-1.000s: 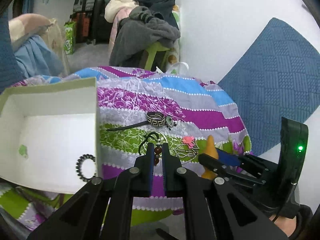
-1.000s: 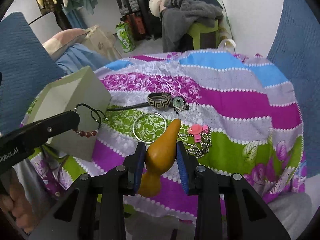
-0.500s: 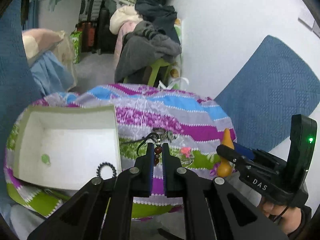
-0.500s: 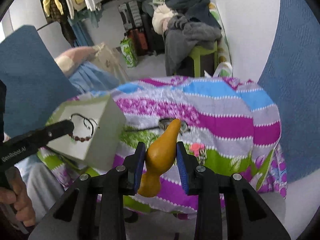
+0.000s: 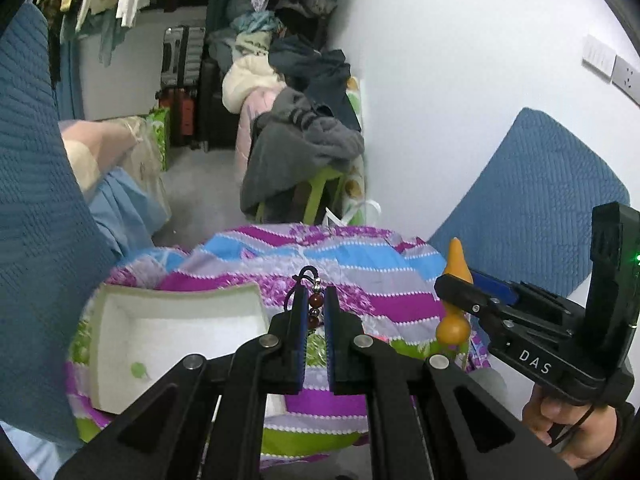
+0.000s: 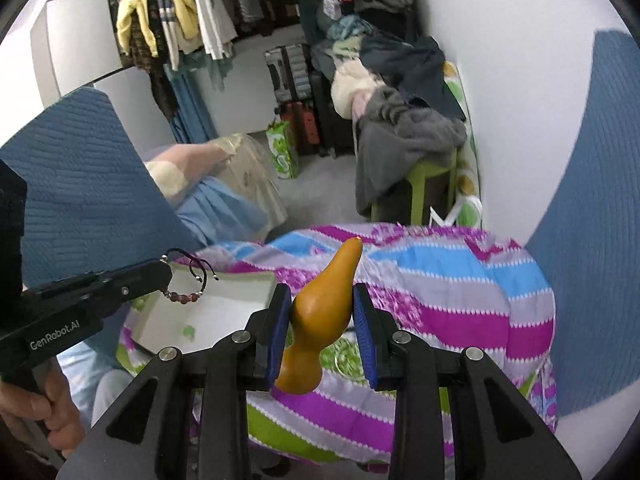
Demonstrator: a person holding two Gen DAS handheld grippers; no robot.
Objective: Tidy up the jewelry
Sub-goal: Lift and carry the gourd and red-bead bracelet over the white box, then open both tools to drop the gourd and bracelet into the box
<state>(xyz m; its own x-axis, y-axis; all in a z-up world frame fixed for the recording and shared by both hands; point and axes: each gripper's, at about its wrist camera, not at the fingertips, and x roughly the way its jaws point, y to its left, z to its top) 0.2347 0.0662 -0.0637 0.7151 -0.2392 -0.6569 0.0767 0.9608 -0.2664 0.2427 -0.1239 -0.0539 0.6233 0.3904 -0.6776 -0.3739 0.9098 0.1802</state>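
Observation:
My left gripper (image 5: 315, 304) is shut on a bead bracelet (image 5: 315, 302) with red-brown beads and a black cord, held high above the table; the bracelet also shows hanging in the right wrist view (image 6: 188, 290). My right gripper (image 6: 320, 300) is shut on an orange gourd-shaped ornament (image 6: 320, 312), also seen in the left wrist view (image 5: 454, 296). An open white box (image 5: 176, 344) sits on the left of the striped cloth (image 5: 380, 272); it also shows in the right wrist view (image 6: 216, 312). A thin ring (image 6: 344, 352) lies on the cloth below the ornament.
The small table under the striped cloth (image 6: 460, 280) stands between two blue cushions (image 5: 532, 200). Behind it are a green stool with piled clothes (image 5: 304, 152), suitcases (image 5: 180, 64), hanging clothes and a white wall (image 5: 460, 80).
Both grippers have risen and pulled back from the table, each still holding its item. The table and box now look smaller and farther below.

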